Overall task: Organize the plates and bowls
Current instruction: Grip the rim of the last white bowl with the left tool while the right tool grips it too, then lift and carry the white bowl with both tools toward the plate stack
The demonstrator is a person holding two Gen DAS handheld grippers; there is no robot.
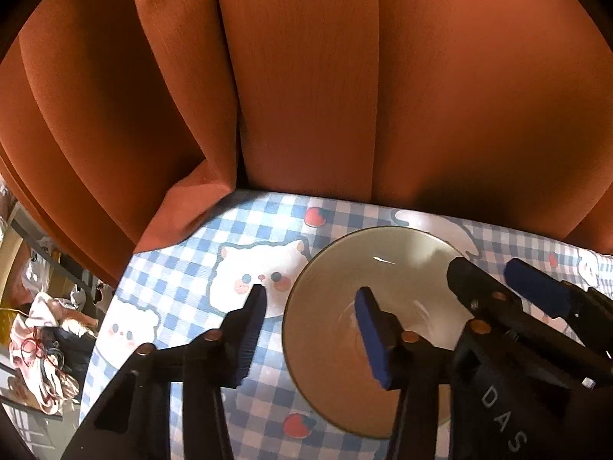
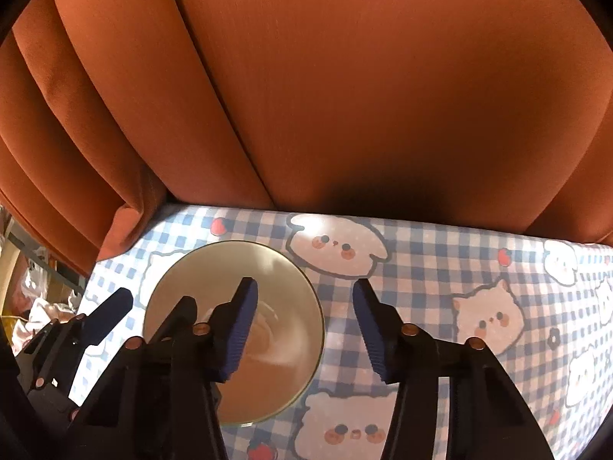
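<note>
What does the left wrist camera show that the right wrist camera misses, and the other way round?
Only the left wrist view: a heap of clothes on the floor past the table's left edge, seen in detail, and the left tongs open astride the bowl's left rim.

Only the right wrist view: the wide stretch of checked tablecloth to the bowl's right, with the right tongs open astride the bowl's right rim.

Both: the same pale bowl, empty and upright, the orange curtain behind, and each other's tongs.
</note>
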